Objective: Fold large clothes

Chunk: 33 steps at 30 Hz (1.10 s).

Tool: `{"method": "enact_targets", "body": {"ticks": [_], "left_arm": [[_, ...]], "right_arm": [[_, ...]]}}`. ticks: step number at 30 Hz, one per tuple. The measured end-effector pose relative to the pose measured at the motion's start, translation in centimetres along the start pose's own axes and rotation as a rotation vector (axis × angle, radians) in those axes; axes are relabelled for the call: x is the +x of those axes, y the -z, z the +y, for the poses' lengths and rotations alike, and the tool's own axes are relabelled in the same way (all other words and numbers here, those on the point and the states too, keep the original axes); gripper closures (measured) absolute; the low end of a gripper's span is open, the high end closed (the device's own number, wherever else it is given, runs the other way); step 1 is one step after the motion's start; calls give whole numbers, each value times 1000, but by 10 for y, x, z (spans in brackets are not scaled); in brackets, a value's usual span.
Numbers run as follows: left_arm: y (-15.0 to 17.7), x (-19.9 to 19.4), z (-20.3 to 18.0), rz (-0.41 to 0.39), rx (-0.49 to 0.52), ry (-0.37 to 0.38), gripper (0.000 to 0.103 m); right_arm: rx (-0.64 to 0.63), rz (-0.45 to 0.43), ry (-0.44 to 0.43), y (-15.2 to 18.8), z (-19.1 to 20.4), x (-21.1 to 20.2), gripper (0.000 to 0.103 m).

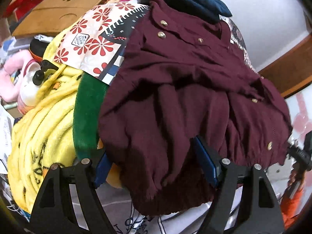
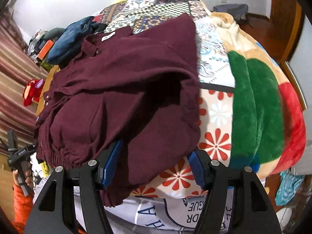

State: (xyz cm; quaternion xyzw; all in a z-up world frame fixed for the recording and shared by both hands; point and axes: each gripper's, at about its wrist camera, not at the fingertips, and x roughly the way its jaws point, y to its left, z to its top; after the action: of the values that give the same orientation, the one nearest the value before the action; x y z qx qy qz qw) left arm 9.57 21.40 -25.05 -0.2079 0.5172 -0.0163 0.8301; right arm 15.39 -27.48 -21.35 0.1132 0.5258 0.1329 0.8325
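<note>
Jaws of both the left gripper (image 1: 154, 161) and right gripper (image 2: 154, 161) gape around the maroon shirt's (image 2: 124, 89) gathered hem, collar pointing away.

Left claw (image 1: 154, 167) and right claw (image 2: 154, 165) both gape wide, level.

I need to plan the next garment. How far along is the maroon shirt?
Partly folded: the maroon shirt lies on the bed with one side and sleeve already turned over its body. In hand: the left gripper and right gripper both sit open at the hem, fabric between their fingers. Left: closing on the hem and folding it up toward the collar.
</note>
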Motion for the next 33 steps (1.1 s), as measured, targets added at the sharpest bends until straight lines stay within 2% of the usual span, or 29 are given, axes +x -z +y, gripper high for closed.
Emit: {"method": "enact_targets", "body": {"ticks": [2,4,5,6,7,8,9,11,16,19,23,29,33], "left_arm": [[2,-5,-6,-13,6,-3,38],[2,-15,-8,-45,-14,-11,62],[0,-19,-9,-57,-24,-9,67],[-2,-24,-11,-76,-28,-4,76],[-4,-27,-12,-88,-28,4,89],[-8,-31,-15,-98,-30,19,92],[-12,-35,-18,-111,-28,30,93],[-22,-46,-30,-143,-4,43,95],[-54,-81,-61,-244,90,74,97],[-89,-102,-75,-311,82,160,98],[-135,-108,-86,-376,88,164,98],[-212,-65,-84,-393,46,71,98],[-253,-14,-66,-346,-19,0,98]], "right_arm": [[-16,-10,-23,2,4,-2,40],[-37,-21,-46,3,9,-3,48],[-41,-27,-52,4,9,-4,51],[-45,-31,-63,4,10,-4,62],[-48,-30,-73,3,11,-4,79],[-49,-27,-99,1,11,-5,86],[-44,-20,-120,-2,11,-5,91],[-53,-28,-146,-8,15,-9,93],[-100,-133,-211,-37,32,-35,95],[-95,-204,-257,-70,34,-47,95],[-63,-271,-248,-115,32,-46,96],[34,-276,-166,-178,10,-6,96],[121,-202,-103,-208,-20,43,96]]}}
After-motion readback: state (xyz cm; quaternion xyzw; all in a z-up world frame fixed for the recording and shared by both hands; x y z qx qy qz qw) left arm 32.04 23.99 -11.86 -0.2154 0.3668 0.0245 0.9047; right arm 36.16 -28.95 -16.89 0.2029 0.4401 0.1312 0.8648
